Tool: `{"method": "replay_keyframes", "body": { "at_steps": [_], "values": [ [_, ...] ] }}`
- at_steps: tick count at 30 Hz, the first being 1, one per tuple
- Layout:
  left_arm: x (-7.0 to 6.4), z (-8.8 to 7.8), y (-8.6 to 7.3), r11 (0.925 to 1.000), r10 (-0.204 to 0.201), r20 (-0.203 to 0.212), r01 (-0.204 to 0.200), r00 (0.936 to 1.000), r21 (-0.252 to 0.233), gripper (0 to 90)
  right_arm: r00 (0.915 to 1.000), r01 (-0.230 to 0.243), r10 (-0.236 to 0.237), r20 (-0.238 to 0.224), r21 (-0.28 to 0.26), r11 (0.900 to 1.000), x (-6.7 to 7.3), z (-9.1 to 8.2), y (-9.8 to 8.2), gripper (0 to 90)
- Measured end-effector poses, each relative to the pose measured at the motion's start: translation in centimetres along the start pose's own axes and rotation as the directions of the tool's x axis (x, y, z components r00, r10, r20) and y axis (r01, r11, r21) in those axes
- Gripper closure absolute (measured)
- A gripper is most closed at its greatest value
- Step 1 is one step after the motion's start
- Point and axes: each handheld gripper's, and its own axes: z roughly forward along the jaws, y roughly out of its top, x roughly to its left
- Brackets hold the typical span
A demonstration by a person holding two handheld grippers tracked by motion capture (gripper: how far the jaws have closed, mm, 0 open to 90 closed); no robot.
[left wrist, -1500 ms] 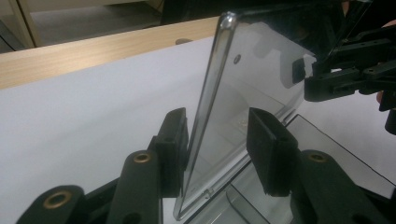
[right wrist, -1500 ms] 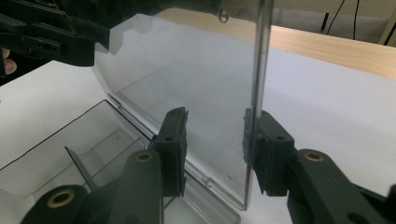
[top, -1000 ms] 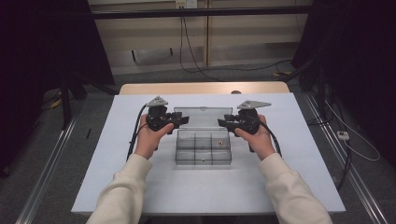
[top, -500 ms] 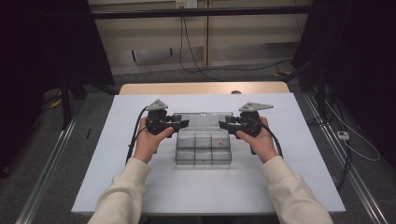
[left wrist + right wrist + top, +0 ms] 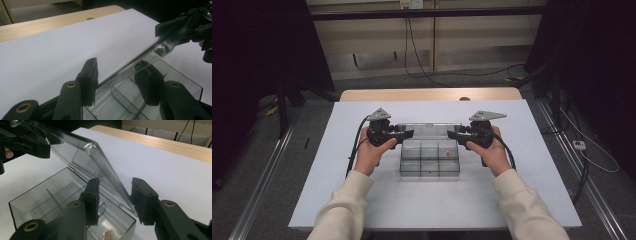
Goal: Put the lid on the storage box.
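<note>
Raised lid (image 5: 100, 162) sits between both spread tools (image 5: 406, 134) (image 5: 453, 134), seemingly untouched.

Both grippers (image 5: 404, 134) (image 5: 455, 135) at clear box's (image 5: 430, 162) raised lid (image 5: 429, 129).

Raised lid (image 5: 430, 131) blocks the box's (image 5: 430, 165) back; front lies open.

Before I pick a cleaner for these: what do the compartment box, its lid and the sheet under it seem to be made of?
The compartment box and lid look like clear, hard, glossy plastic, slightly smoky: you see the dividers through the walls, and the edges catch highlights. The sheet looks matte white, maybe paper or thin plastic; it gives no glare. The table edge beyond it looks like light wood or laminate.
</note>
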Motion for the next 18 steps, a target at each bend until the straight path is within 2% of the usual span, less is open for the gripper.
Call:
{"method": "replay_keyframes", "body": {
  "at_steps": [7,14,18],
  "values": [
    [0.0,-0.2,0.0,1.0,-0.001,0.0,0.001,1.0,-0.003,54.3,1.0,0.006,-0.006,0.007,-0.014,1.0,0.3,-0.5,-0.1,57.2],
    [0.0,-0.4,-0.1,1.0,-0.003,0.002,0.003,1.0,-0.004,54.4,0.9994,-0.033,0.034,0.012,-0.046,0.998,0.1,-1.5,-0.9,51.2],
    [-0.1,-0.4,-0.1,1.0,-0.006,0.001,0.006,1.0,-0.006,54.3,0.9991,-0.04,0.04,0.01,-0.041,0.998,0.3,-2.1,-1.2,49.9]
  ]
}}
